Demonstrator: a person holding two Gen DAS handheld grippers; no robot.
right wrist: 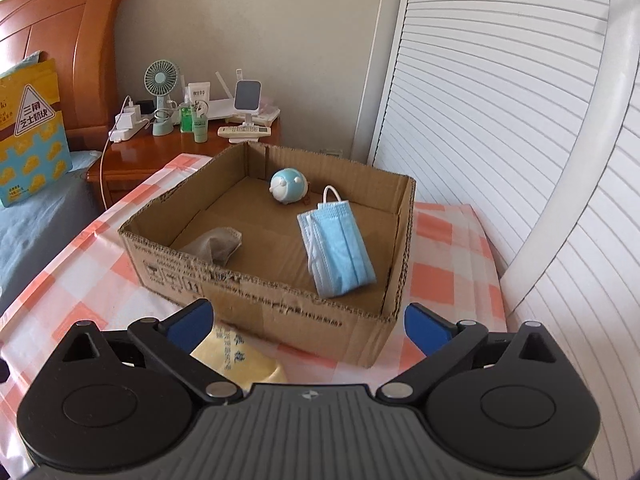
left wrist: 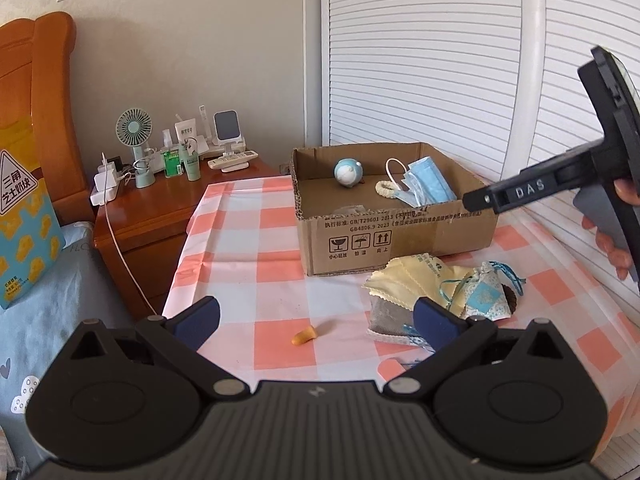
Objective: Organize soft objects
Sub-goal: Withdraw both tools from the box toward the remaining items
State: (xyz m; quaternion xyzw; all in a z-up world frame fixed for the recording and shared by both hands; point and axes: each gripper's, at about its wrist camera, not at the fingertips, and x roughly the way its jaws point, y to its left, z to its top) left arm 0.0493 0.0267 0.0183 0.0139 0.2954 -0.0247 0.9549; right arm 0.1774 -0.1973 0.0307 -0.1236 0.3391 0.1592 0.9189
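Several soft items already lie in the cardboard box point(right wrist: 276, 312): blue face mask point(right wrist: 340, 248), round blue toy point(right wrist: 289, 187), grey pouch point(right wrist: 218, 245). Right gripper point(right wrist: 308, 326) spread wide, empty, near the box's front wall. Left gripper point(left wrist: 316, 320) likewise open, empty, above an orange earplug point(left wrist: 304, 336). Next: fetch the yellow cloth point(left wrist: 408, 280) or patterned sachet point(left wrist: 486, 296), limp, bunched just in front of the box.

Both grippers are matte black plastic. The left gripper point(left wrist: 316, 322) and the right gripper point(right wrist: 308, 320) each have a ribbed central housing with a small pale emblem, round side discs, triangular cut-outs, silver pivot rivets and dark blue fingers point(right wrist: 192, 322). From the side, the right one bears raised letters, seemingly "DAS".
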